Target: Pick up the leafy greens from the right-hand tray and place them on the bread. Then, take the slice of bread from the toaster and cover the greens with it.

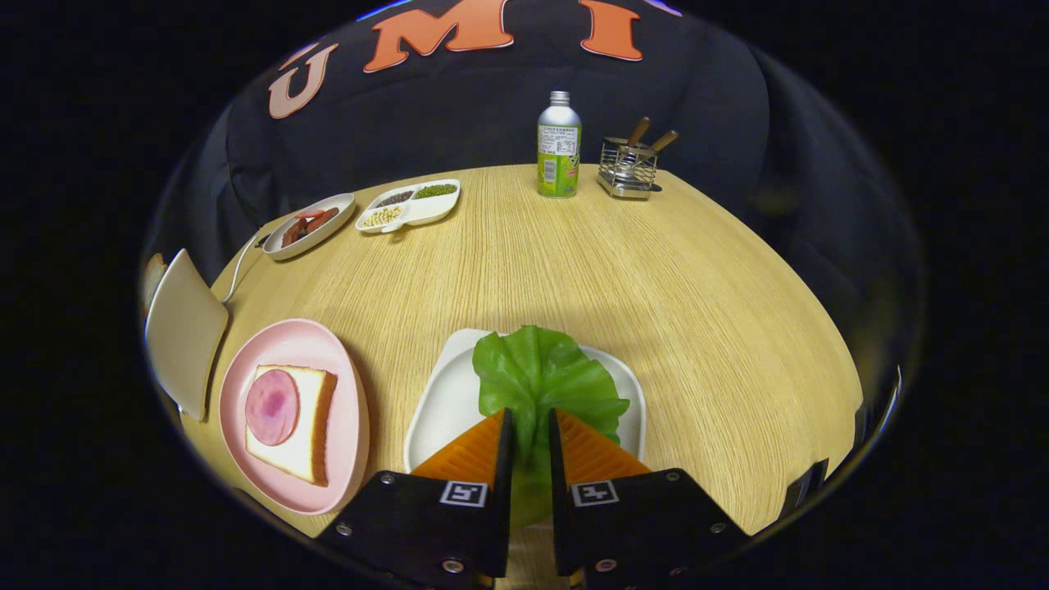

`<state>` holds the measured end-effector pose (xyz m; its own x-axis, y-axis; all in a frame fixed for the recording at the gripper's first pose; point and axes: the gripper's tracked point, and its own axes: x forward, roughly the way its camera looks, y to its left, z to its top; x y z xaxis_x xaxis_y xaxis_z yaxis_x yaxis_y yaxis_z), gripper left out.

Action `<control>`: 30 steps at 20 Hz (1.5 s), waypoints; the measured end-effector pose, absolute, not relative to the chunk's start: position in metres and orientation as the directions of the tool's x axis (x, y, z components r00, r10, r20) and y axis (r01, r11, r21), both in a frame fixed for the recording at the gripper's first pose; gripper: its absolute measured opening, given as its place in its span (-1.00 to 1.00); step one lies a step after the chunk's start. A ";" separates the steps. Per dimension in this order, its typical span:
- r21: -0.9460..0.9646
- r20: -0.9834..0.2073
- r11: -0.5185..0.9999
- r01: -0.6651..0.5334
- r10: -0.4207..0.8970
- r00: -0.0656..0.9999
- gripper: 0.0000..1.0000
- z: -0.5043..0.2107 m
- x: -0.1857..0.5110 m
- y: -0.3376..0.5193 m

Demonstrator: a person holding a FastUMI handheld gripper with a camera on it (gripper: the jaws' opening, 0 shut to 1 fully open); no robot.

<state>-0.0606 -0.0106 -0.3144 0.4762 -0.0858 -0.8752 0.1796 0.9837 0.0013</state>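
Two fingers of the gripper are closed to a narrow gap, and the leafy greens are pinched between them, lying on the white tray. To the left, a bread slice topped with a ham round is held by the pink plate. Beyond, sausages are seen in an oval dish, beans in a divided dish. A bottle and a wire caddy with utensils are stood at the table's far edge.
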 end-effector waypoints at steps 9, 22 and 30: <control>0.207 -0.835 0.953 0.221 0.054 0.548 -0.95 -0.295 -0.053 0.003; 0.282 -0.752 0.953 0.107 0.150 0.642 -0.96 -0.246 -0.035 0.040; 0.316 -0.714 0.948 -0.033 0.260 0.650 -0.96 -0.227 -0.024 0.099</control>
